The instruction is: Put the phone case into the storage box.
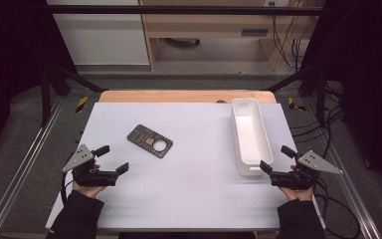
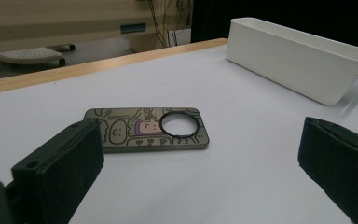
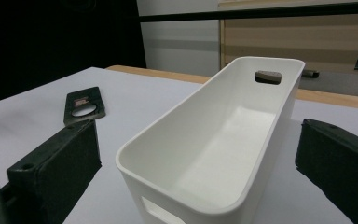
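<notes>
The flat dark plate point(image 1: 149, 141) with a round hole and a purple drawing lies flat on the white desk point(image 1: 189, 189), left of centre, touched by nothing. The left tongs point(image 1: 113, 158) hover near it, just short of its near-left side, jaws spread wide and holding nothing; in the left gripper view the plate point(image 2: 147, 129) lies ahead between the two jaws. A long white bin point(image 1: 250, 137) stands empty well to the right of the plate. The right tongs point(image 1: 276, 159) sit at its near end, jaws spread, the bin's end point(image 3: 214, 154) between them but not pinched
</notes>
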`<state>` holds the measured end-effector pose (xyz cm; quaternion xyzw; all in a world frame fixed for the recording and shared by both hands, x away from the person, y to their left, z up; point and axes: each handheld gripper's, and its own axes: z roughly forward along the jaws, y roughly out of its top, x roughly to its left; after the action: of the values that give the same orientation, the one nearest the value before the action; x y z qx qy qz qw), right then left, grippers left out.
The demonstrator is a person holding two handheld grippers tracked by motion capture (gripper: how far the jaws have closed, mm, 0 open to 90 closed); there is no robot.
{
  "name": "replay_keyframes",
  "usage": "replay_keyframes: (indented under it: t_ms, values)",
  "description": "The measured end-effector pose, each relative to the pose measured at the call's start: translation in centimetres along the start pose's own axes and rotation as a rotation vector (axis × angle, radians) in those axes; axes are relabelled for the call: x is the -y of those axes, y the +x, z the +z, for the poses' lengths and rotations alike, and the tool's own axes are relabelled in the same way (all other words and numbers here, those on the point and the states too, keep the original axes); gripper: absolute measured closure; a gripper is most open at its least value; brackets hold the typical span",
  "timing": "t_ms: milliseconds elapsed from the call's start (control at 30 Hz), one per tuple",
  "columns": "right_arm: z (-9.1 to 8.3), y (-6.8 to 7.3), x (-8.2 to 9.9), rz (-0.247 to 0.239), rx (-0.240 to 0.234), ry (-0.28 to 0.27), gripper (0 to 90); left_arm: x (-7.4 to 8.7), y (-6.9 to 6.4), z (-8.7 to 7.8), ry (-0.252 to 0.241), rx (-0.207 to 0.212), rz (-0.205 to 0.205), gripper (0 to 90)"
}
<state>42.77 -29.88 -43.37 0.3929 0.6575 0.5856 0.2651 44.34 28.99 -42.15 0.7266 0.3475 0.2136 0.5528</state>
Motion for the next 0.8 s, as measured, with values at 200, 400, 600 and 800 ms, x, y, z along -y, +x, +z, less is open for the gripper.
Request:
replay_keyframes:
  t_ms: [200, 400, 600, 800]
  values:
    - [0.0, 0.1, -0.1, -0.011, 0.002, -0.001, 0.1, -0.1, -0.1, 0.1, 0.015, 0.001, -0.006, 0.1]
    - [0.0, 0.3, -0.3, -0.017, 0.001, 0.007, 0.1, -0.3, 0.0, 0.3, 0.034, -0.005, -0.009, 2.0]
    - [0.1, 0.5, -0.3, -0.025, 0.0, 0.012, 0.1, -0.7, 0.1, 0.7, 0.057, -0.009, -0.004, 2.6]
    - [0.1, 0.5, -0.4, -0.028, -0.002, 0.014, 0.1, -1.4, 0.2, 1.4, 0.094, 0.006, 0.014, 1.9]
